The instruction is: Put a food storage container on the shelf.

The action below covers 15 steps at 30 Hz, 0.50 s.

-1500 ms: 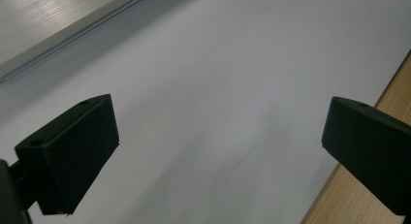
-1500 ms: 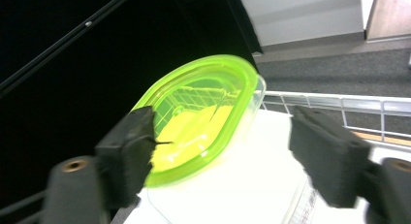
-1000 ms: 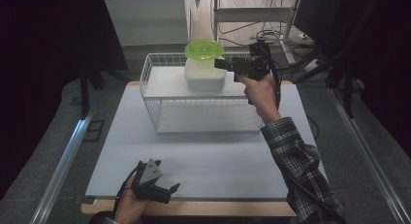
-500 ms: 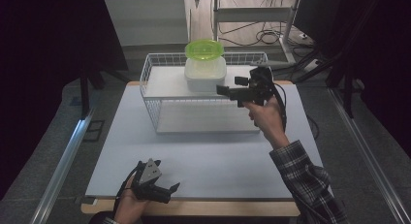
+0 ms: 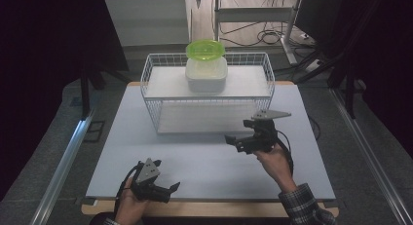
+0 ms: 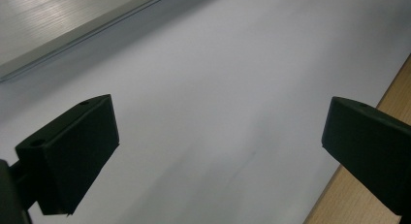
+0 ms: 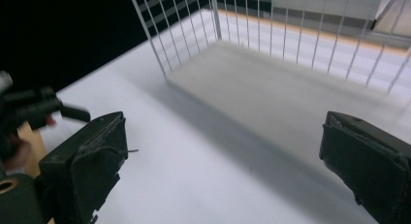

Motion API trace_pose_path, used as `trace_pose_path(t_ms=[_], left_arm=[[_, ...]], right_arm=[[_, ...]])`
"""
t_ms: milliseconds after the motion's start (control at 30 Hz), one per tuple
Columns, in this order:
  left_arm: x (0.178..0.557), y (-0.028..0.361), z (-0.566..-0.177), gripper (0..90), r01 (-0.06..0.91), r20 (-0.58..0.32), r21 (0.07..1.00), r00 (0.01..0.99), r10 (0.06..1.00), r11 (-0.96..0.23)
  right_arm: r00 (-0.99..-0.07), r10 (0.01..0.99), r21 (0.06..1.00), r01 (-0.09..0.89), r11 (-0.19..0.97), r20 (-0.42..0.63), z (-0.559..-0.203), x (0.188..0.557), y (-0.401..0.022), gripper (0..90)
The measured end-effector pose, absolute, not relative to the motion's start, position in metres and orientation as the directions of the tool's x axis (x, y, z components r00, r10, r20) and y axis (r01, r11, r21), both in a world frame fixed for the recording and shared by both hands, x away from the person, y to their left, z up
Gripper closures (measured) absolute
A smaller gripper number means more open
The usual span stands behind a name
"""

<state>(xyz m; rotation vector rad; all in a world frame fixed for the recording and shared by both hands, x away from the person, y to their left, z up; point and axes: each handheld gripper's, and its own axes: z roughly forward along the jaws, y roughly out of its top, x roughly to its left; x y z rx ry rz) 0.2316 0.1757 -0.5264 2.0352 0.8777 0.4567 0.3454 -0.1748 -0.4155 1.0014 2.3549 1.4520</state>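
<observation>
Dark curtains and a cable-strewn floor ring the bench [image 5: 209,161], whose pale grey top carries a white wire basket [image 5: 160,113] at its far side. From the high view, a clear lidded container [image 5: 206,75] rests on the basket's upper shelf with a green bowl [image 5: 205,48] upturned on it. The right gripper [image 5: 236,141] hangs over the mat in front of the basket, jaws apart and empty; the left gripper [image 5: 168,191] rests at the near edge, also spread. Placing looks finished, with little left but parking the hands.

Left gripper view: black jaws wide apart over bare mat, the bench's wooden edge [image 6: 387,95] at the right.

Right gripper view: jaws open, nothing between them, facing the basket's [image 7: 271,35] lower level.
</observation>
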Motion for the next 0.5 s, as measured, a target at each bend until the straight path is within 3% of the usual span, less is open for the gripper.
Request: trace_pose_path(t_ms=[267, 500], left_arm=[[0.232, 0.172, -0.530, 0.0, 0.434, 0.011, 0.790, 0.696, 0.718, -0.432], [0.234, 0.171, -0.532, 0.0, 0.445, 0.014, 0.773, 0.700, 0.714, -0.452]], right_arm=[[-0.740, 0.659, 0.813, 0.463, 0.354, 0.135, -0.470, 0.318, -0.193, 3.6], [-0.720, 0.685, 0.746, 0.517, 0.420, 0.113, -0.502, 0.318, -0.199, 3.8]])
